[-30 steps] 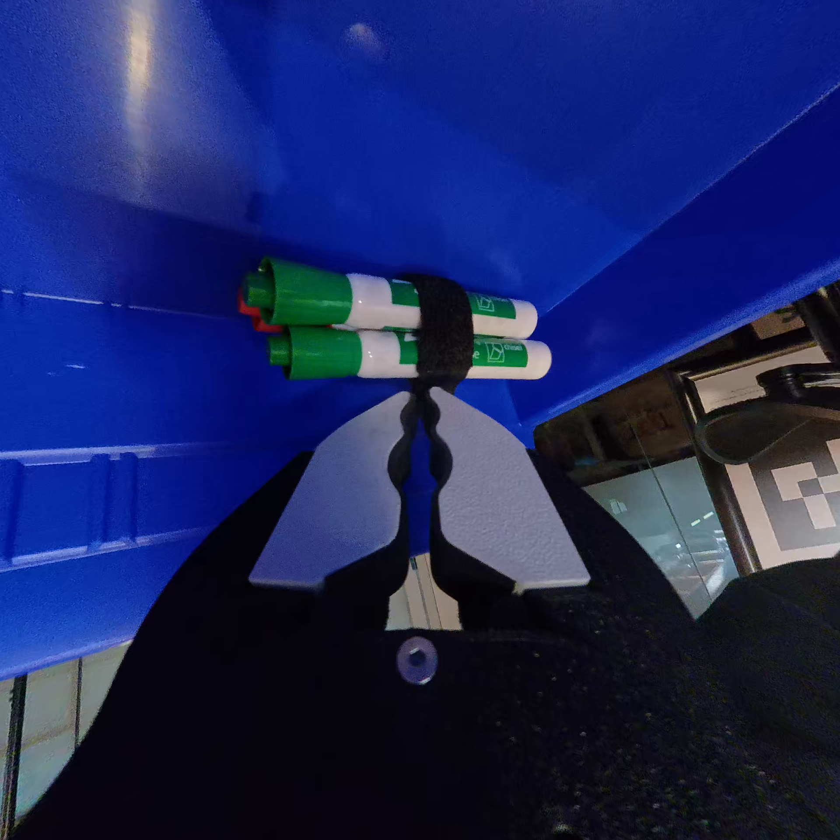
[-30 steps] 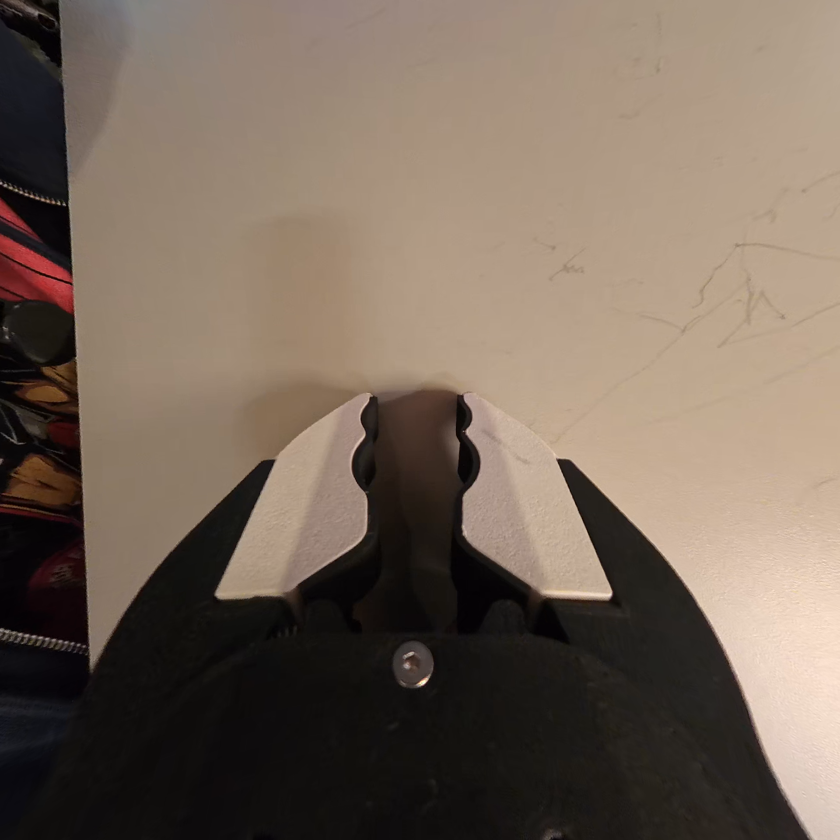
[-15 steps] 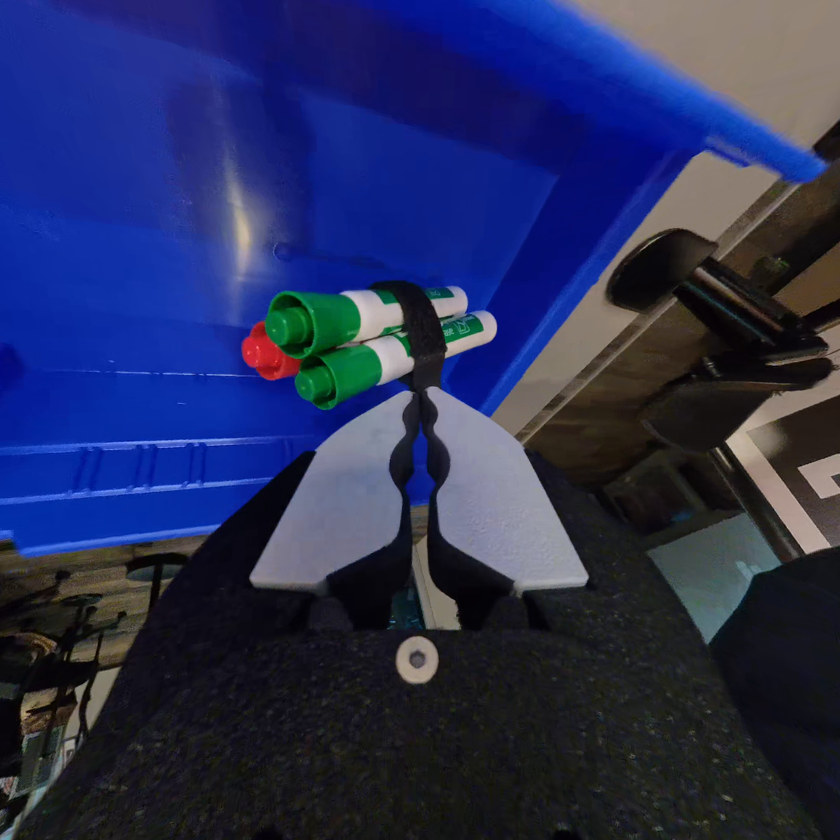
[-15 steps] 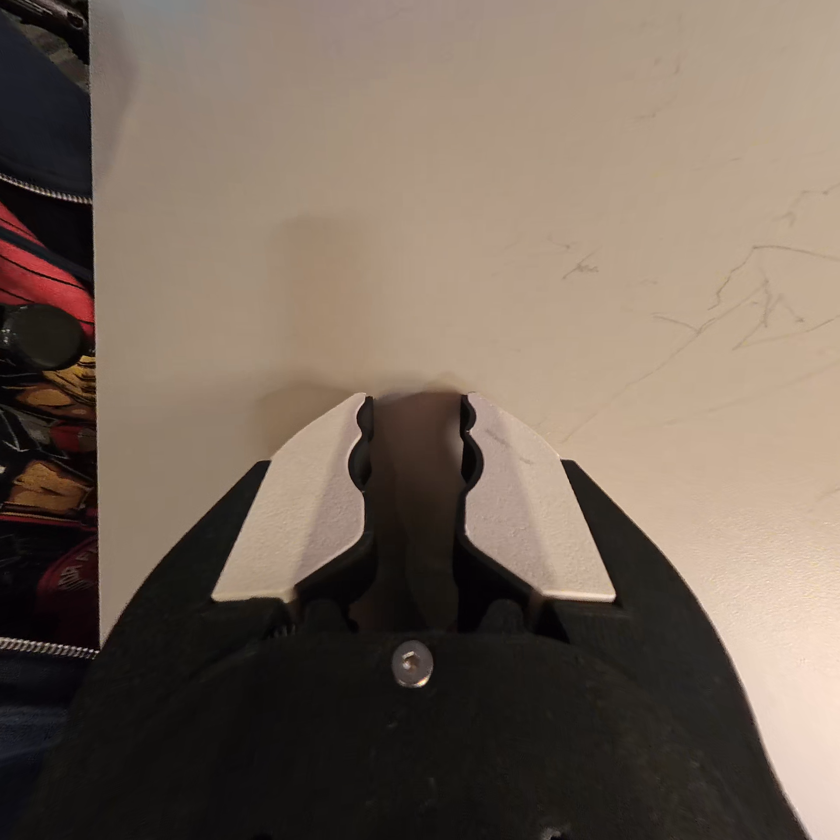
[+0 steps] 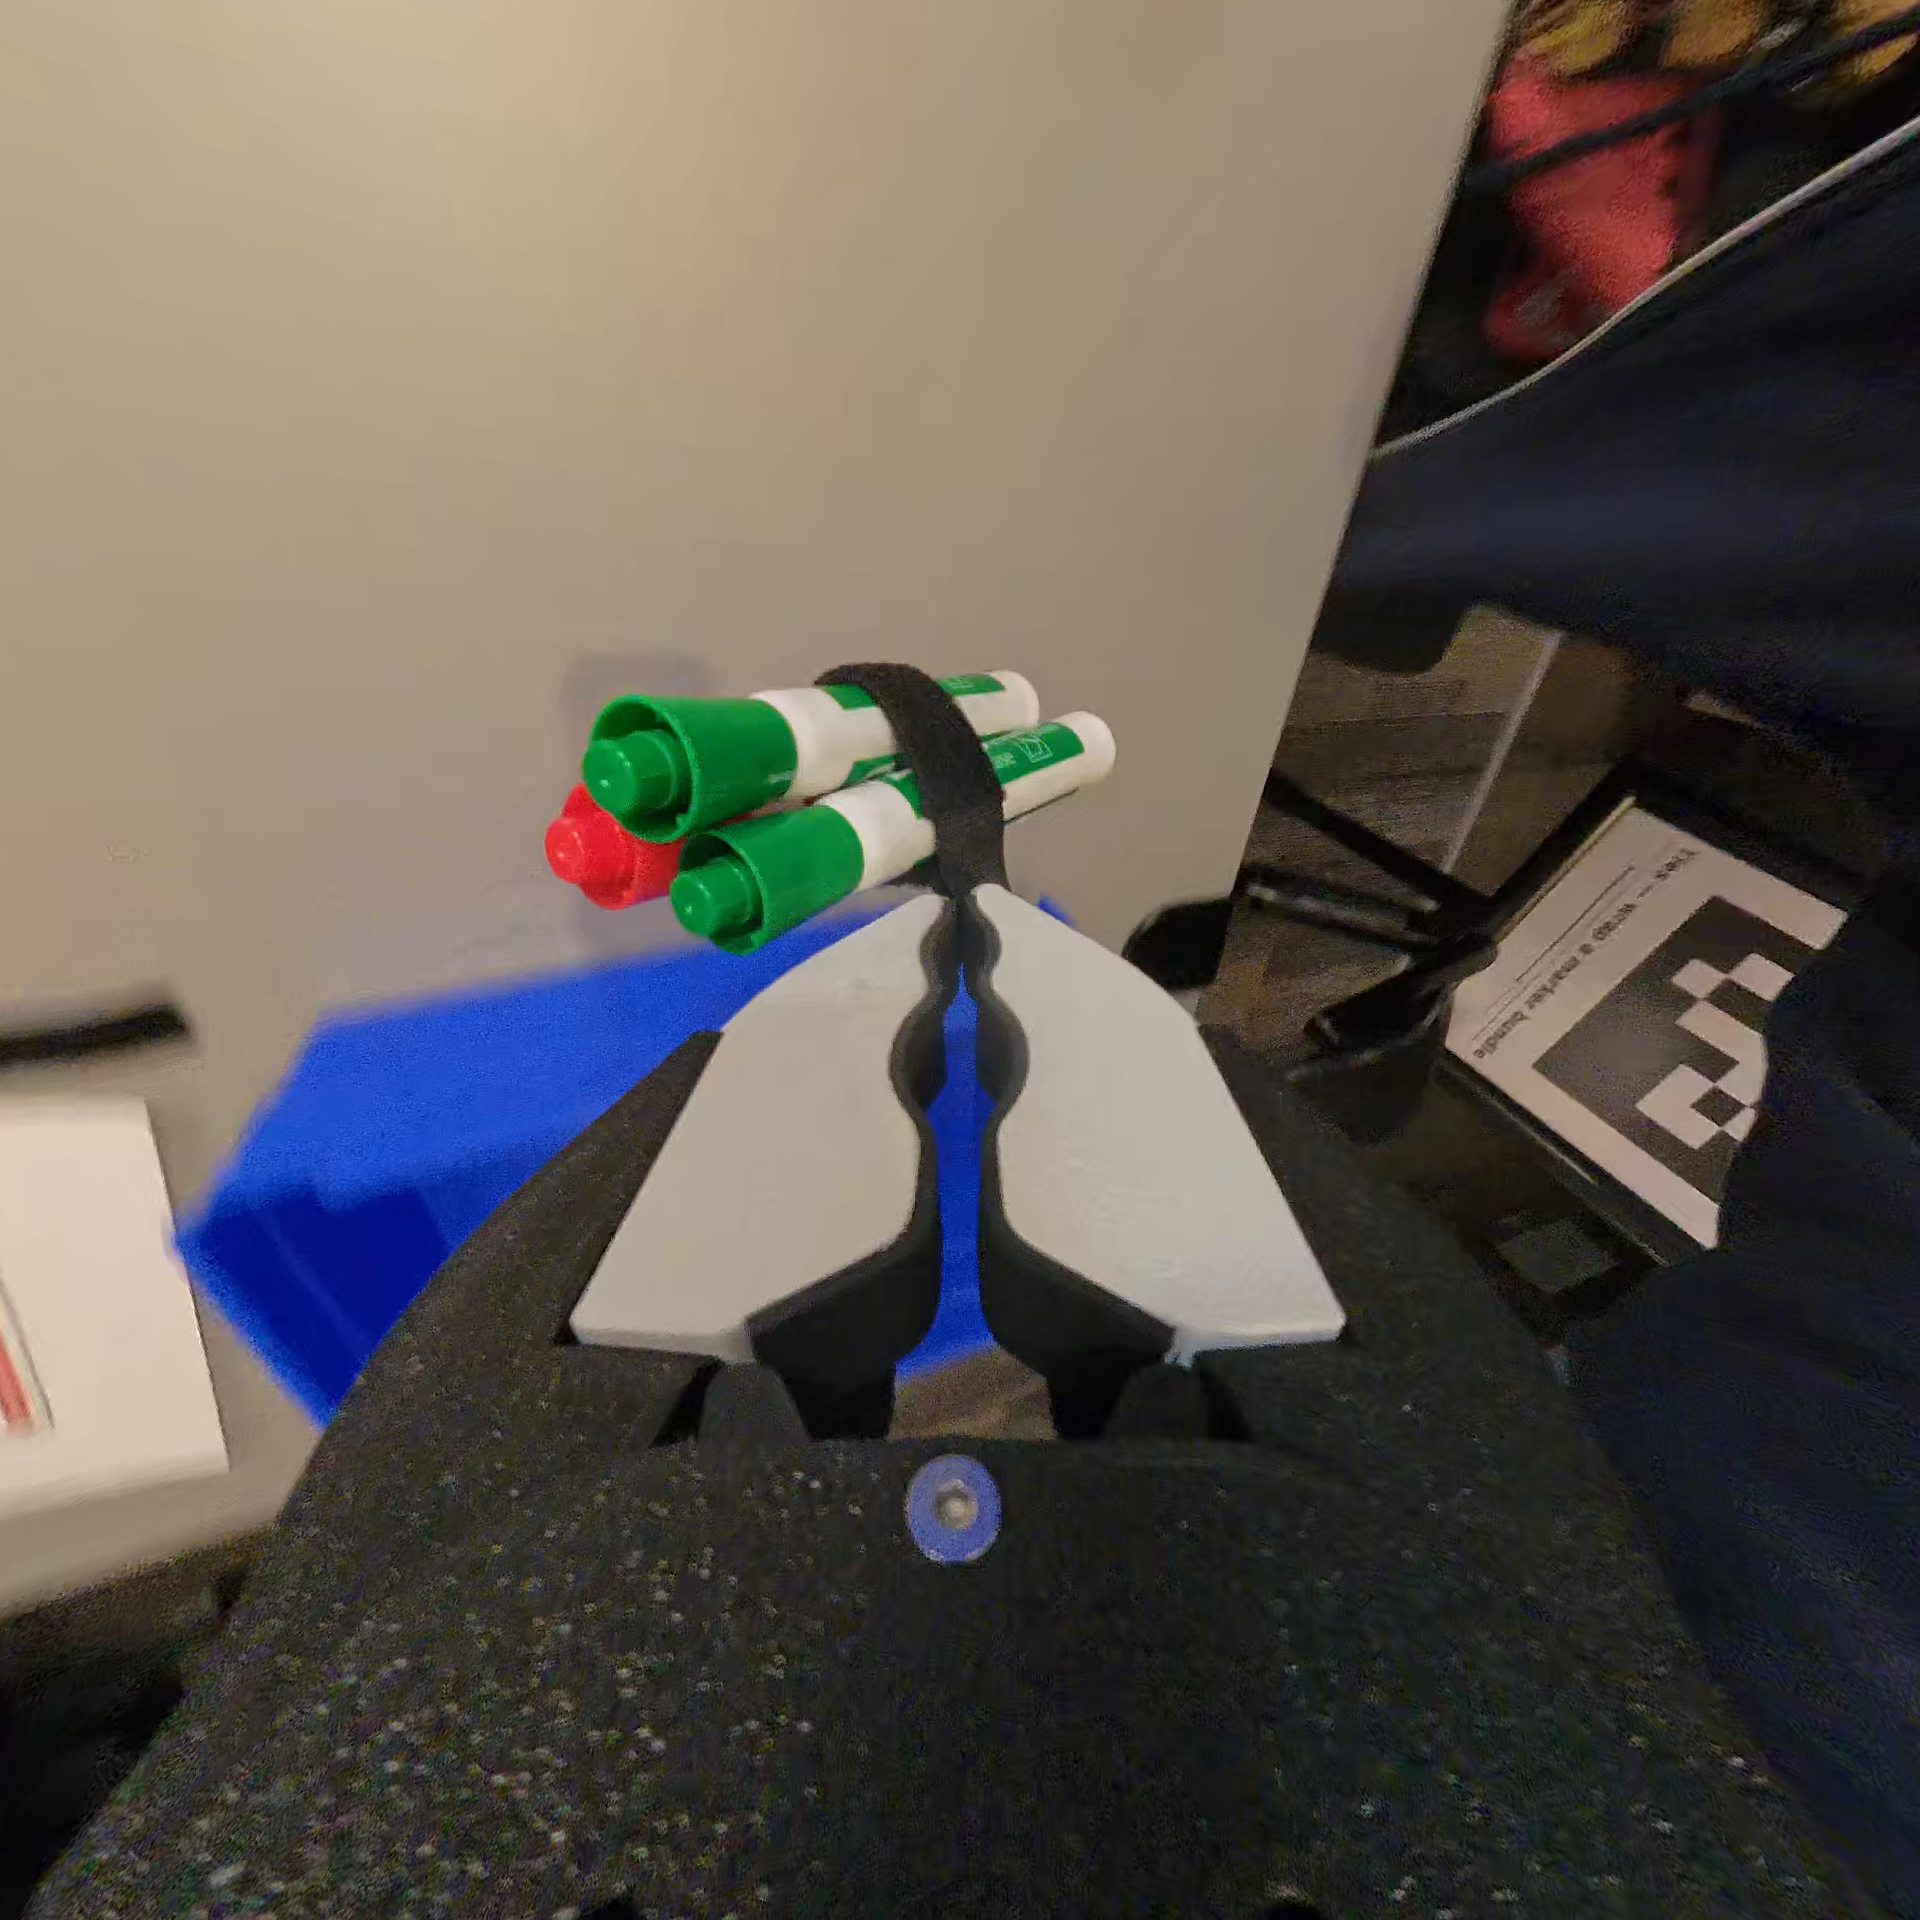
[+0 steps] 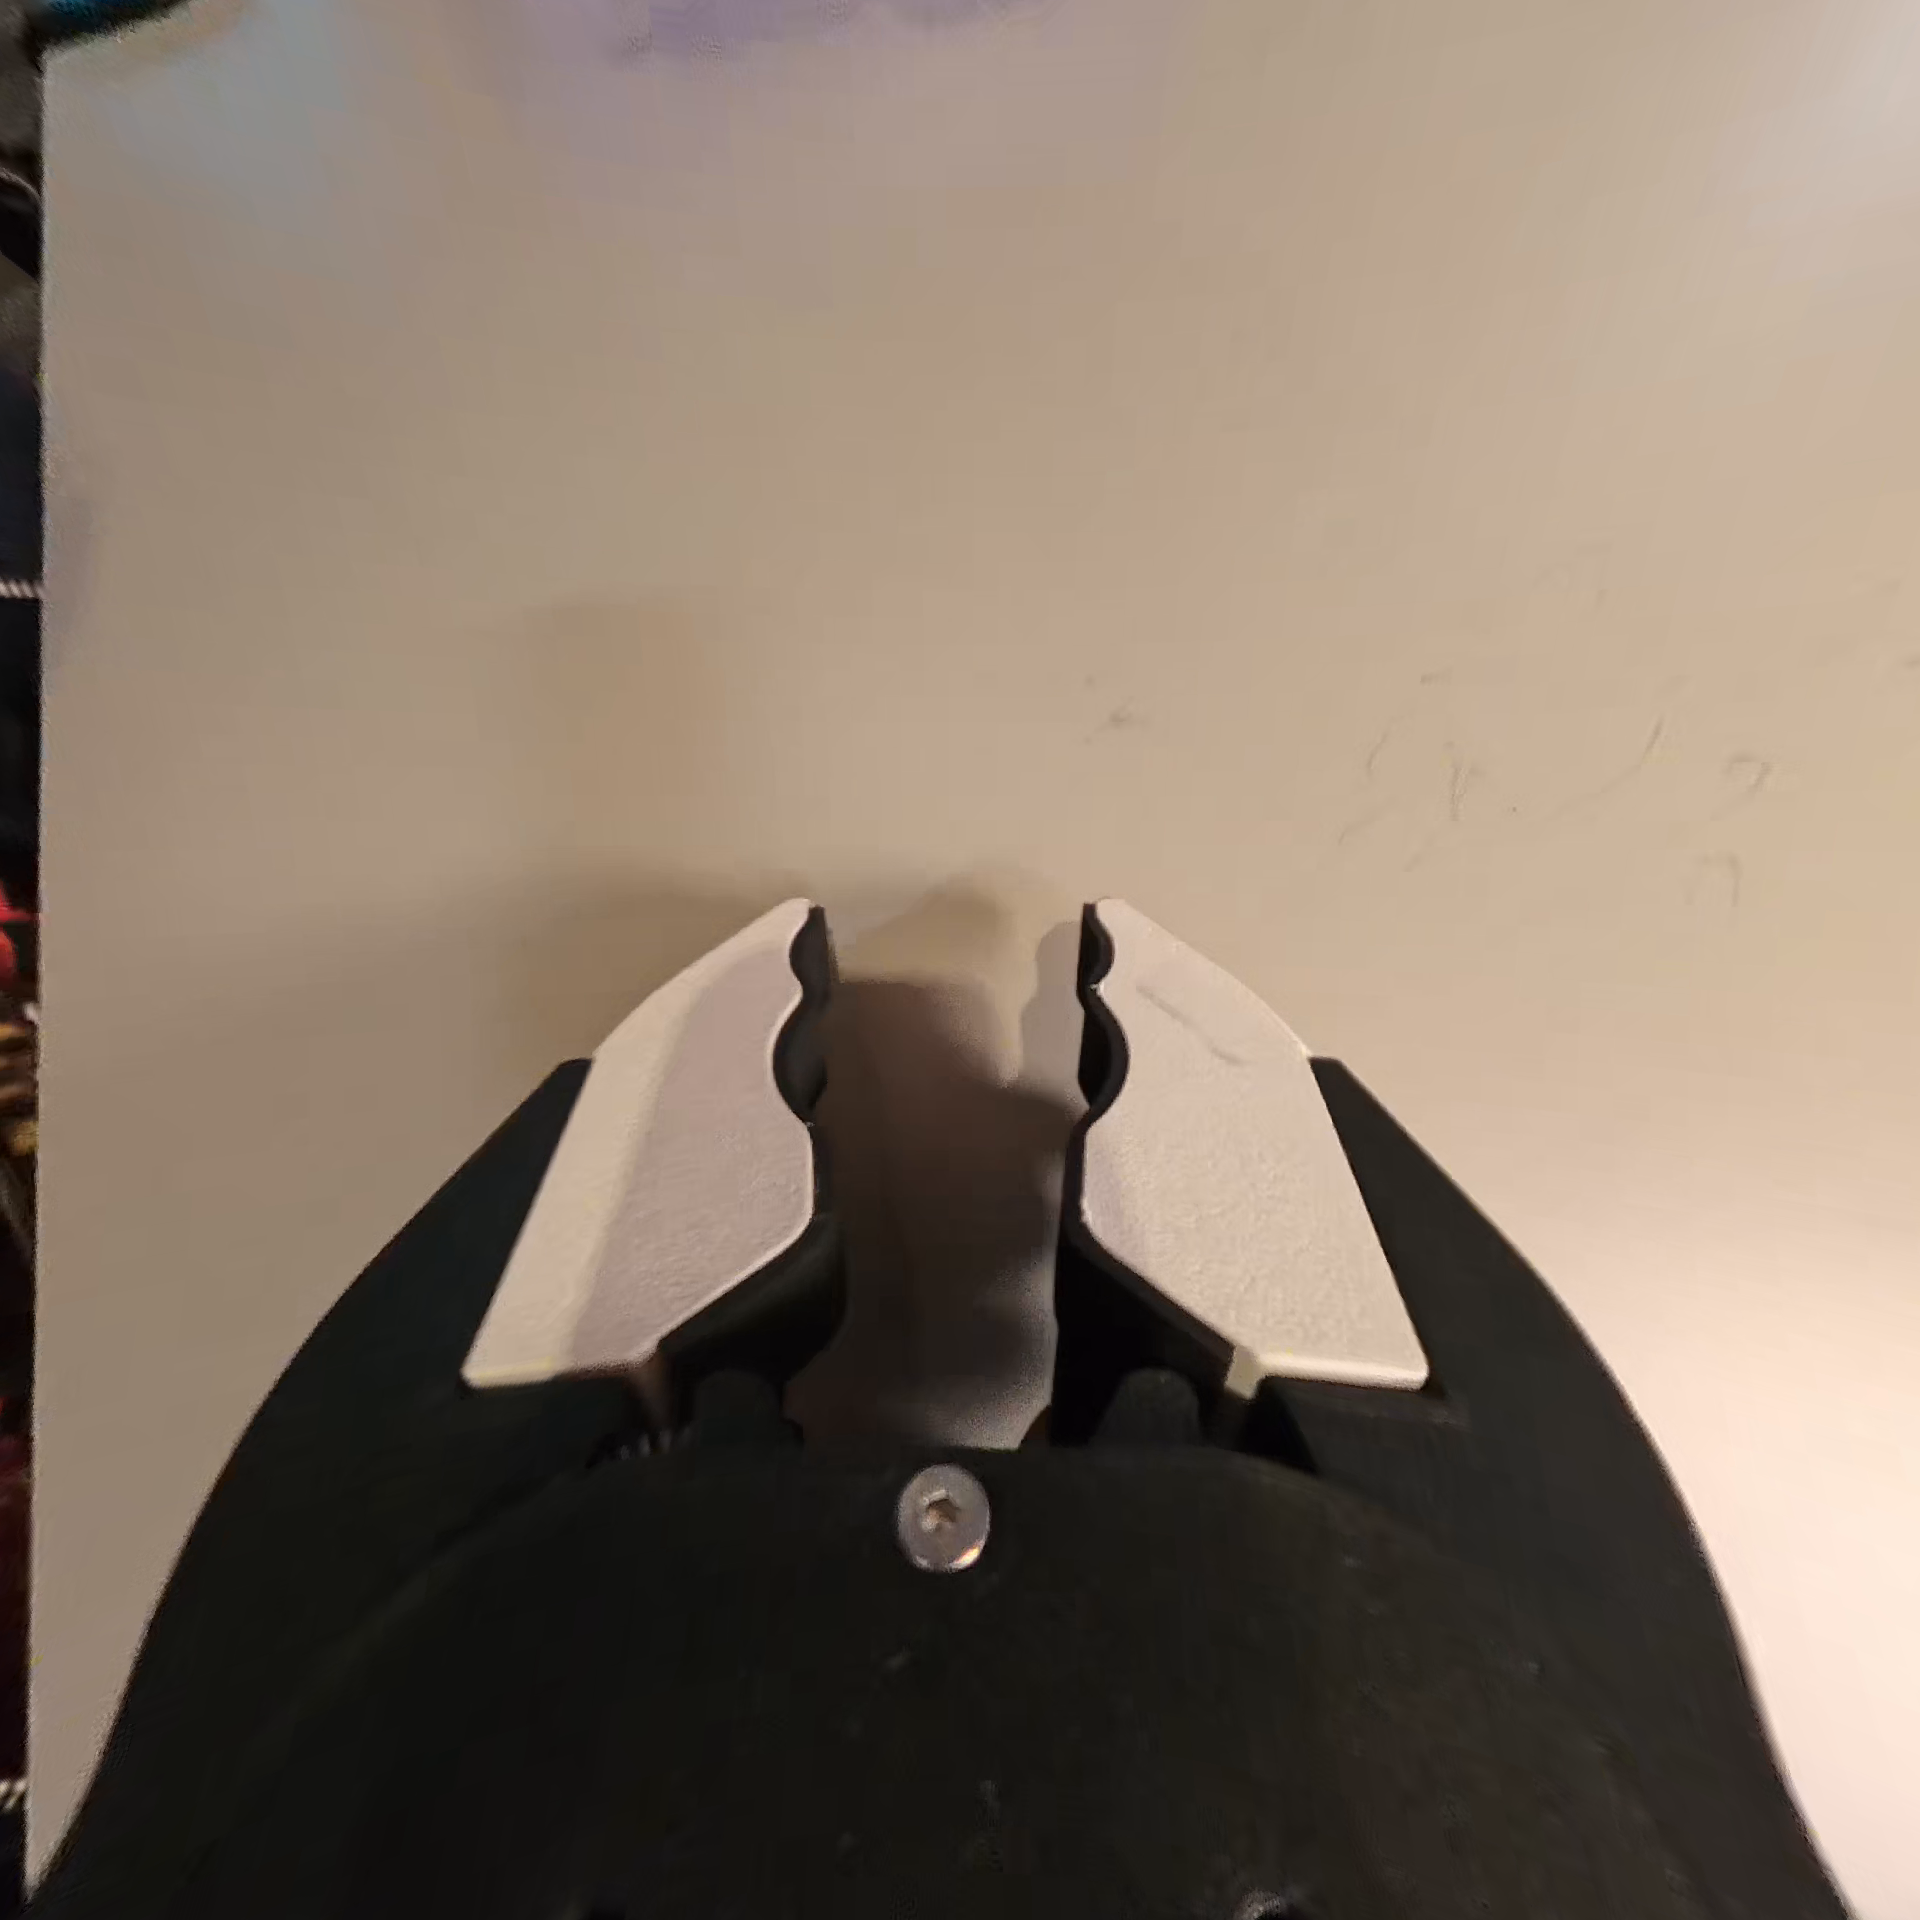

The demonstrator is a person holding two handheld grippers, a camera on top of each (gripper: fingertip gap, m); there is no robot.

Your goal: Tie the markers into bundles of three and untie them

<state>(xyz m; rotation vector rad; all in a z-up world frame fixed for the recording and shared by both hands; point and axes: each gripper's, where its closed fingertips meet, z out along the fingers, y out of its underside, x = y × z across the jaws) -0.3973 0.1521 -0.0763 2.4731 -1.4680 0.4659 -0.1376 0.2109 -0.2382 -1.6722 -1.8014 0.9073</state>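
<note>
Green-capped bundle (image 5: 831, 781) level, caps camera-left.

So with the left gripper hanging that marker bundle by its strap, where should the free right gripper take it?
Judging by pose, grip the capped ends: green caps and red cap jut clear of the black strap, so the open right gripper could close across them from that side.

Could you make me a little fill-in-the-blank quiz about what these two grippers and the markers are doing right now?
1. The bundle holds two green-capped markers and one ____-capped marker.
2. A ____ strap is wrapped around the markers.
3. The left gripper is shut on the ____.
4. The right gripper is open and holds ____ over the table.

Missing words: red; black; strap; nothing
</note>
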